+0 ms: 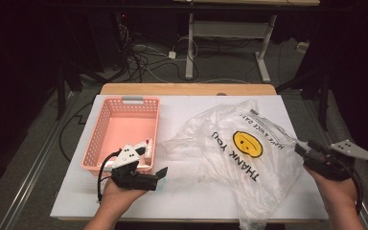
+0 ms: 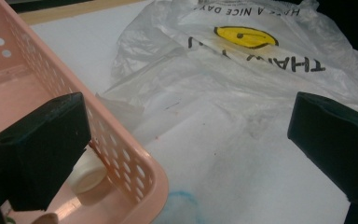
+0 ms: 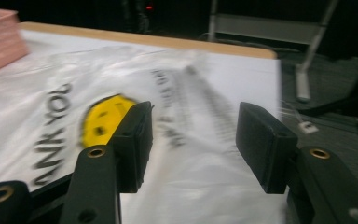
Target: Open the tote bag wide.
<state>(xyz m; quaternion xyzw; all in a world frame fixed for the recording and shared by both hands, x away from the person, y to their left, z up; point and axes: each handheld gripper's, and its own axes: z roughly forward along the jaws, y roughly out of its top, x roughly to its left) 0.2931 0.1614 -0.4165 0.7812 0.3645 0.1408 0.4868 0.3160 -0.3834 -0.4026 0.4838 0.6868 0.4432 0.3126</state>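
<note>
Across the middle of the tabletop [image 1: 182, 201] lies the bag [image 1: 239, 158], crumpled, its long axis running from the far centre to the near right edge. Right tool [image 1: 301, 147] hovers at the bag's right edge, nearer to it, jaws half open with nothing between them. Left tool [image 1: 159, 174], wide open and empty, sits by the basket [image 1: 106, 128], one jaw over its near corner.
</note>
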